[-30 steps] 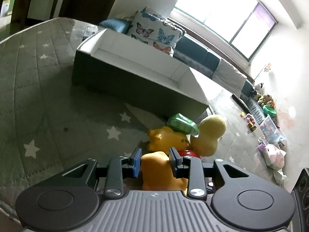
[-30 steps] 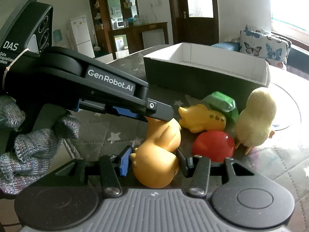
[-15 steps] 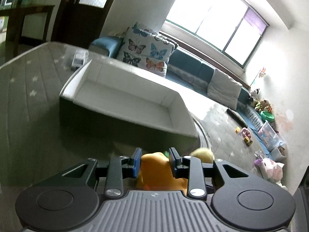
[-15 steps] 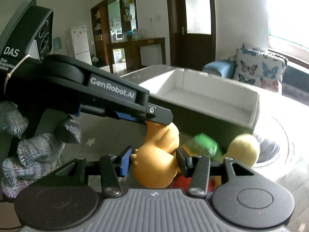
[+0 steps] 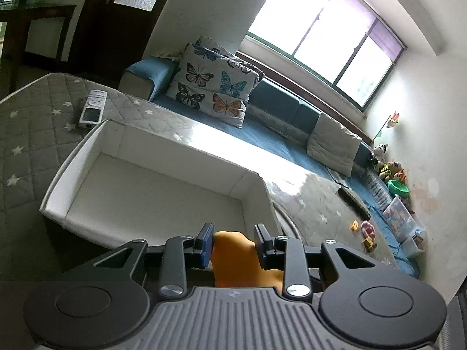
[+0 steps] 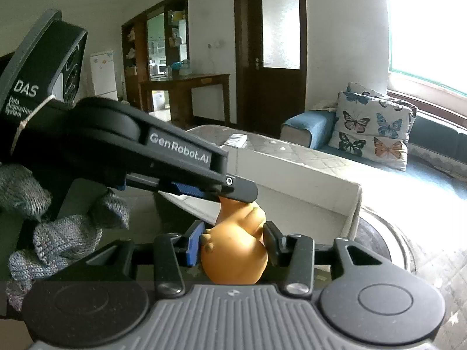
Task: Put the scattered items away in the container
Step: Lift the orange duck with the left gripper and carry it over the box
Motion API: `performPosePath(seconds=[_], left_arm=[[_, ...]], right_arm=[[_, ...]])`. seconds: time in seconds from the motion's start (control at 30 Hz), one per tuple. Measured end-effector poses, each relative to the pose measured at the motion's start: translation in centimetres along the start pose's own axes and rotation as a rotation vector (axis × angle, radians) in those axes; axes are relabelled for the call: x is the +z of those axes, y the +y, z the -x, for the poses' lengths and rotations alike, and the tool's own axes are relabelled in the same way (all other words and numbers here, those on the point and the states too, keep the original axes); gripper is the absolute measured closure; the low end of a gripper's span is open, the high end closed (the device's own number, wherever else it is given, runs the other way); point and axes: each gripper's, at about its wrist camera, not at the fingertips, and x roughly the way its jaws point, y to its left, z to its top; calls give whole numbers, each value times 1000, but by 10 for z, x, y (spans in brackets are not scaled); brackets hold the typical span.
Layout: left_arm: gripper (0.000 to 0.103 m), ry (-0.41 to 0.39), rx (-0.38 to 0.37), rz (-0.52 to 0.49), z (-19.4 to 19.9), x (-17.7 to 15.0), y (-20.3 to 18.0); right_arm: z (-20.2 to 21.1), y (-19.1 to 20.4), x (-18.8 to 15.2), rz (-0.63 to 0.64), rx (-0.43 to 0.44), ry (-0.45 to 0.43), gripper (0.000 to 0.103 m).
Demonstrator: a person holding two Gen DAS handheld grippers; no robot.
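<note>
Both grippers are shut on one orange rubber toy animal [image 6: 233, 250]. My left gripper [image 5: 233, 243] holds its upper part [image 5: 236, 258]; my right gripper [image 6: 235, 240] holds its round body. The toy is lifted at the near rim of the container, a dark box with a white lining [image 5: 151, 186], whose inside shows bare in both views [image 6: 306, 192]. The left gripper's body [image 6: 140, 151] crosses the right wrist view from the left, above the toy. The other toys on the table are out of view.
A grey quilted cloth with white stars [image 5: 29, 128] covers the table. A white remote [image 5: 93, 106] lies beyond the box's far left corner. A blue sofa with butterfly cushions [image 5: 216, 90] runs behind. Toys and a bin [image 5: 400, 218] lie on the floor at right.
Both grippers have risen with the orange toy and moved toward the box. The yellow duck, red ball, green toy and yellow animal have dropped out of view below.
</note>
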Motion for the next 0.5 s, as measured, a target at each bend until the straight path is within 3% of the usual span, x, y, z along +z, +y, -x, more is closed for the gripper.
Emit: performPosePath(seconds=[0.5], left_arm=[[71,35,-13,39,-65,42,13]], right_arm=[[-63,-44,24,-14,-28,63,60]])
